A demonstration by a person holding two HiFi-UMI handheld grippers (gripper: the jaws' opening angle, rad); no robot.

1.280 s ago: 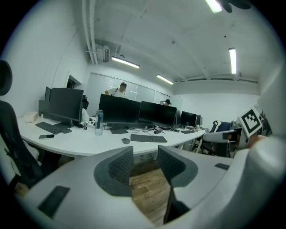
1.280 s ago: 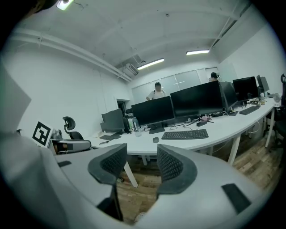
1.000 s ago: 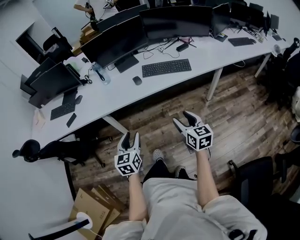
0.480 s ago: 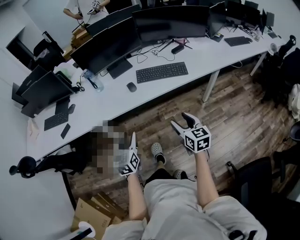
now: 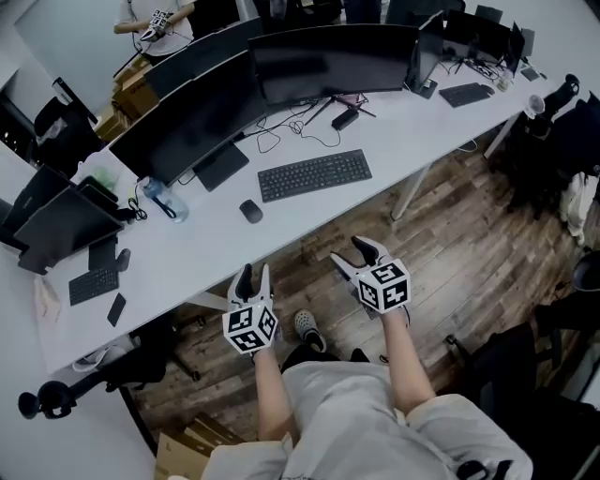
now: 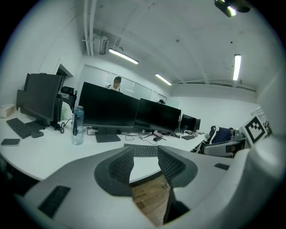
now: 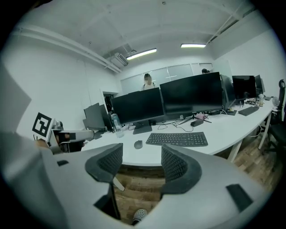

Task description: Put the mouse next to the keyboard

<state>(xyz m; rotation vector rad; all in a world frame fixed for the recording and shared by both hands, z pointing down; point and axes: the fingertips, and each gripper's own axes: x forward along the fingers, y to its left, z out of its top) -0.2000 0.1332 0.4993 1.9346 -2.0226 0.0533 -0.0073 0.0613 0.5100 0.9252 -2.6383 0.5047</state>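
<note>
Left gripper (image 5: 256,274): jaws apart with a moderate gap, pads on nothing. Only the desk edge and floorboards showed through the gap. It was held short of the desk, over the wooden floor (image 5: 450,234), pointing toward the desk and tipped a little downward.

Right gripper (image 5: 352,251): jaws wider apart than the left pair. They had just been opening, with nothing between them. It was also short of the desk, roughly abreast of the left gripper. A light shoe (image 5: 307,323) on the floor showed between the two.

Mouse (image 5: 250,211): dark, lying on the white desk (image 5: 309,220). It lay off the left end of the keyboard (image 5: 314,175), as the person faced it. A bare strip of desk separated them, so it was near the keyboard but not just beside it. It sat slightly closer to the desk's front edge than the keyboard did. Neither gripper touched it, and both were well apart from it.

Behind the keyboard: two large dark monitors side by side, the left monitor (image 5: 183,117) and the right monitor (image 5: 333,61). Loose cables (image 5: 281,127) trailed between their stands.

Water bottle (image 5: 155,195): upright, left of the mouse, near the left monitor's stand.

Farther left along the desk lay a small second keyboard (image 5: 94,281). A small dark flat item lay beside it, too small to identify.

Another person (image 5: 155,23) stood beyond the monitors on the far side.
</note>
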